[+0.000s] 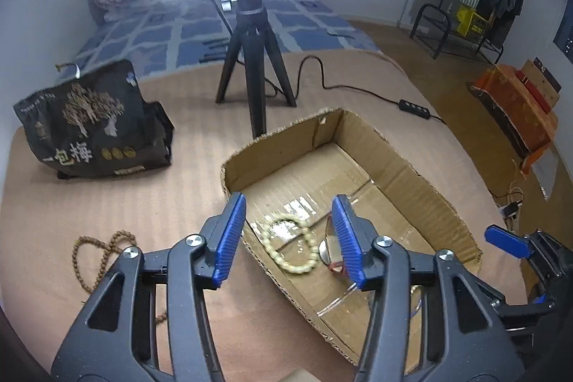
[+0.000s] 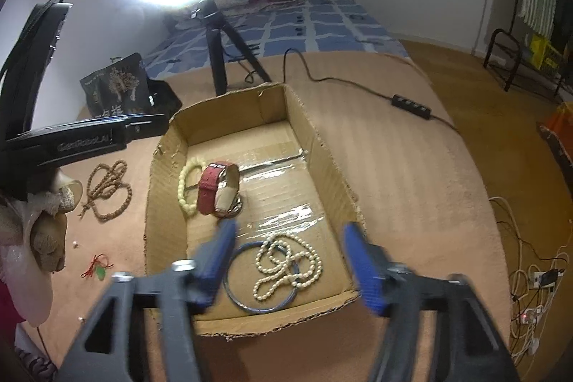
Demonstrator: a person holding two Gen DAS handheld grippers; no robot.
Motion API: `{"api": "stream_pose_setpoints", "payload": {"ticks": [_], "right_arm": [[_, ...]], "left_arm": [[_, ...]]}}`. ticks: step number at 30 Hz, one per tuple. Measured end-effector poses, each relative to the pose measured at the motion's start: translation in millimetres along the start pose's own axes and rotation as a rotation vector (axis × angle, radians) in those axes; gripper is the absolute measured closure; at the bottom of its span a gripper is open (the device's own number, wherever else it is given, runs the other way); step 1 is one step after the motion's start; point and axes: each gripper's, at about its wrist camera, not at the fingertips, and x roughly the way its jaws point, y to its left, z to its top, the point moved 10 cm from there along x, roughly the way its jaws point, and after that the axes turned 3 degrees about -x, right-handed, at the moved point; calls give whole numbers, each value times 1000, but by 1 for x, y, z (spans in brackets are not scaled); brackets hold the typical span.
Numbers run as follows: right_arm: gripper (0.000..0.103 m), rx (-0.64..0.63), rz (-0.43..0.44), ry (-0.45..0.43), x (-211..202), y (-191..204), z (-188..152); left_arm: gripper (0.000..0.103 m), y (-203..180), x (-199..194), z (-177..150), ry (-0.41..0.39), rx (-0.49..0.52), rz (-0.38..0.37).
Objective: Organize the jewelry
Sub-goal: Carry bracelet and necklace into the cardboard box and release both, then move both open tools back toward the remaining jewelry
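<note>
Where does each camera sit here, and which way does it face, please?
Left wrist: on the left claw, looking down over the cardboard box at the pale bead bracelet; its own open fingers show, plus the right claw's tip at right.
Right wrist: on the right claw, over the box's near end, above the pearl necklace and blue bangle; the left claw's body shows at left.
Shared: box, bracelet, brown bead string, tripod.

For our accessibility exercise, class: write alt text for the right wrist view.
An open, empty right gripper hovers over a shallow brown cardboard box holding a white pearl necklace lying across a blue bangle, a red-strapped watch and a pale yellow bead bracelet. A brown wooden bead string lies outside.
</note>
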Motion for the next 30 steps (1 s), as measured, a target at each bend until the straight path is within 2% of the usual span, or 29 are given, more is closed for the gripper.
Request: {"api": "stream_pose_setpoints", "payload": {"ticks": [5,18,30], "right_arm": [[17,3,-28,-5,0,-3,2],[14,4,-49,-16,-7,-3,4],[11,-6,-52,-92,-38,16,15]], "left_arm": [[52,0,-1,0,0,7,5],[51,4,-17,-2,-11,12,16],[51,49,-89,-12,-90,43,70]]}}
